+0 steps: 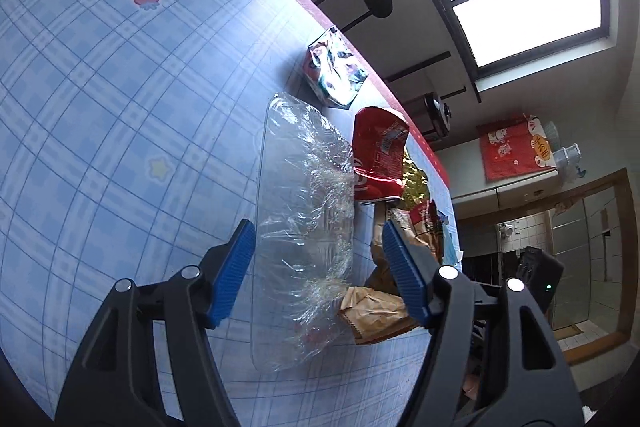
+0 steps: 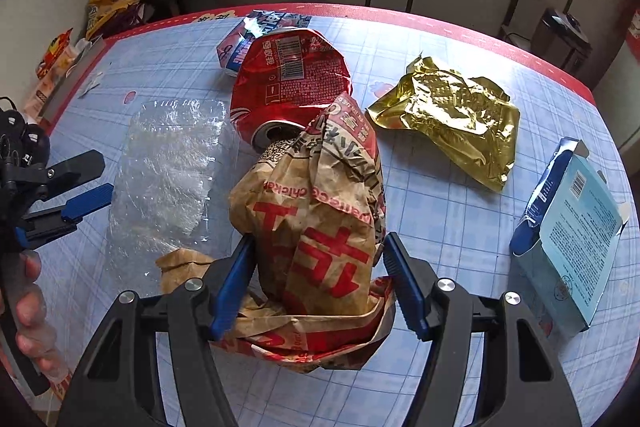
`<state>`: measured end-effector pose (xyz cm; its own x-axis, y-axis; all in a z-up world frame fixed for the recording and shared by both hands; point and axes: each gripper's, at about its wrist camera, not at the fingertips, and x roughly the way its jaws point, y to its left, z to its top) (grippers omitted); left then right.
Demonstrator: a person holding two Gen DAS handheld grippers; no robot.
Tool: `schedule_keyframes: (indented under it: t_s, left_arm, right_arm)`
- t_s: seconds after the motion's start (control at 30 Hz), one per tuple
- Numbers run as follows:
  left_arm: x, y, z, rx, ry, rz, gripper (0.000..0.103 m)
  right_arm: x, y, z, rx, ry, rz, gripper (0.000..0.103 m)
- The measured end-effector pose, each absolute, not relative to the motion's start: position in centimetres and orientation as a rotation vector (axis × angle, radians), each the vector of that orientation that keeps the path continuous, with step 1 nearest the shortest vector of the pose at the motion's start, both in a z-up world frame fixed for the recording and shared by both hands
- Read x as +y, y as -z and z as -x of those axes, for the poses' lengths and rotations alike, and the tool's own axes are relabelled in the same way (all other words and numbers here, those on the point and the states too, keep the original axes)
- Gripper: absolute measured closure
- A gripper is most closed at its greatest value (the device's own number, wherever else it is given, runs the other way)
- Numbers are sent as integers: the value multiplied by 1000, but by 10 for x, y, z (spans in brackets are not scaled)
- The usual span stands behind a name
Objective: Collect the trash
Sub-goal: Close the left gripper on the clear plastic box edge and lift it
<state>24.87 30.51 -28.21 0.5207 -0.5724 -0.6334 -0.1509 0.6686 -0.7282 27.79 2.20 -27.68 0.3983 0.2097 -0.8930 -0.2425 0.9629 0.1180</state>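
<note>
The right gripper (image 2: 316, 279) was seen spread wide around a crumpled paper bag (image 2: 316, 227) at lower centre, its blue pads just beside the paper, not yet closed. The left gripper (image 1: 318, 273) was likewise open over a clear plastic tray (image 1: 304, 227). The bag was judged light, soft and crushable, best pinched mid-body.

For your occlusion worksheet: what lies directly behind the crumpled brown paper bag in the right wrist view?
A crushed red can lies behind the paper bag, its silver end showing. The bag hides part of that end. A blue-and-white wrapper sits farther back.
</note>
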Motion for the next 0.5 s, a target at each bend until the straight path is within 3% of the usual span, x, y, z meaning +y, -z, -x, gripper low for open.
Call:
schedule_keyframes:
  t_s: [0.23, 0.37, 0.5]
  left_arm:
    - [284, 253, -245, 982, 516, 909, 39]
    - [249, 251, -249, 1046, 451, 701, 39]
    - [274, 256, -251, 1010, 305, 689, 36]
  right_arm:
    - [14, 279, -268, 1137, -302, -26, 40]
    - [24, 276, -262, 1117, -309, 30, 40]
    - [24, 276, -261, 1114, -306, 35, 40]
